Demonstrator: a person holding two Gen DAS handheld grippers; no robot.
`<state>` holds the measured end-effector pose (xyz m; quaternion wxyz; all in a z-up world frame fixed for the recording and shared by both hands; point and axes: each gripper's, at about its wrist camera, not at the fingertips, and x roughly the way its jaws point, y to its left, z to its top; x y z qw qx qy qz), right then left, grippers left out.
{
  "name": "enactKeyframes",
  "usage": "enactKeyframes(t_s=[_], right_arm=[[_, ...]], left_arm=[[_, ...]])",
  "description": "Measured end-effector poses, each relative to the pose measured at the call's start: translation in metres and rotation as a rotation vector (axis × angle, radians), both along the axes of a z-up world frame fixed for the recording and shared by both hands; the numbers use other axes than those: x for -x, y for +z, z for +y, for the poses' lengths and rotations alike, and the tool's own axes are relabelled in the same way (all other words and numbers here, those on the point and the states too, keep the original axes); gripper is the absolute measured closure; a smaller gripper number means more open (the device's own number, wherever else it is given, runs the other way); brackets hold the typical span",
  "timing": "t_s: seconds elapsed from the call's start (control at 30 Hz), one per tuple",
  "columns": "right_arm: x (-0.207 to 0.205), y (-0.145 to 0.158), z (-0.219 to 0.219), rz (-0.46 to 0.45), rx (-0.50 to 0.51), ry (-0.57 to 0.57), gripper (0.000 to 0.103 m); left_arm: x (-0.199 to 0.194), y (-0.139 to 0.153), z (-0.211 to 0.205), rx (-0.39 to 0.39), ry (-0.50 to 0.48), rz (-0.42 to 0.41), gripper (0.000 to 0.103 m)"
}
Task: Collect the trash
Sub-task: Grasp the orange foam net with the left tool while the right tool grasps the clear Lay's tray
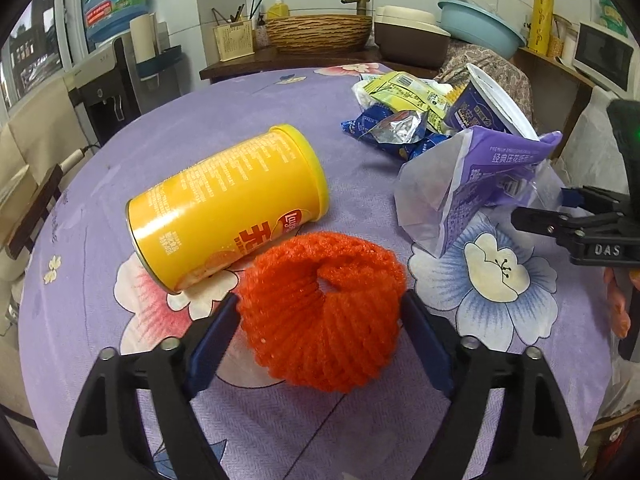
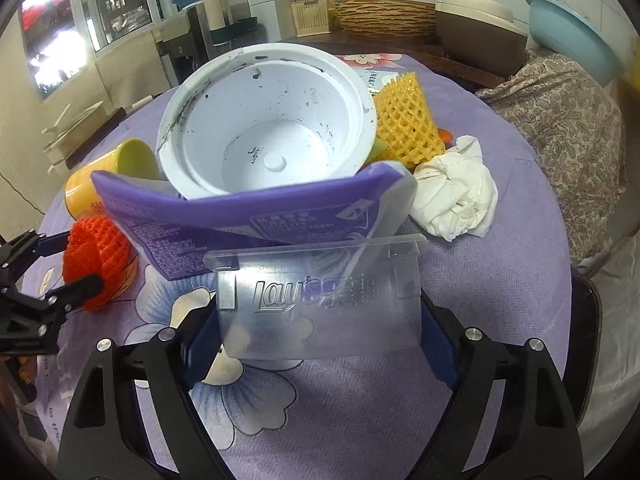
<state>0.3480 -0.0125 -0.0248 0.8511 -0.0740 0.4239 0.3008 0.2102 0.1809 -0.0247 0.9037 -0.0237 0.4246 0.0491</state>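
Note:
My left gripper is closed on an orange foam net sleeve just above the purple flowered tablecloth; it also shows in the right wrist view. A yellow Lay's can lies on its side just beyond it. My right gripper is closed on a clear plastic Lay's tray. Beyond the tray lie a purple wrapper, a white bowl on its side, a yellow foam net and a crumpled white tissue. The right gripper shows at the right edge of the left wrist view.
Blue and yellow snack bags lie at the table's far side. Behind the table are a counter with a woven basket, a brown box, a blue basin and a water dispenser. A patterned cloth lies at right.

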Motion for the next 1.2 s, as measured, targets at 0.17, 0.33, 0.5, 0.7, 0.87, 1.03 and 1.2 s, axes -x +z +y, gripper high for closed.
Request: enactKeyframes(t_s=[0.17,0.33,0.5,0.7,0.87,1.03,1.2], right_arm=[[0.010,0.002,-0.011,-0.014,-0.008,-0.007,0.020],[0.019,0.004,-0.028,-0.002,-0.049,-0.016,0.020],[0.031,0.004,-0.045,0.008,-0.089,-0.021,0.020],[0.047,0.004,-0.066,-0.020,-0.127,-0.024,0.020],[0.054,0.003,-0.086,-0.040,-0.116,-0.061,0.020],[0.064,0.006,-0.112,-0.061,-0.108,-0.096,0.020],[0.076,0.009,-0.144,-0.111,-0.127,-0.158,0.020]], left_arm=[[0.005,-0.005,0.006,0.125,0.003,0.008,0.062],[0.017,-0.001,0.003,0.124,-0.004,-0.022,0.070],[0.031,0.004,-0.003,0.123,-0.019,-0.044,0.072],[0.054,0.019,-0.021,0.099,-0.050,-0.095,0.072],[0.061,0.032,-0.034,0.118,-0.092,-0.123,0.072],[0.060,0.041,-0.061,0.128,-0.174,-0.143,0.072],[0.052,0.044,-0.102,0.159,-0.291,-0.151,0.072]])
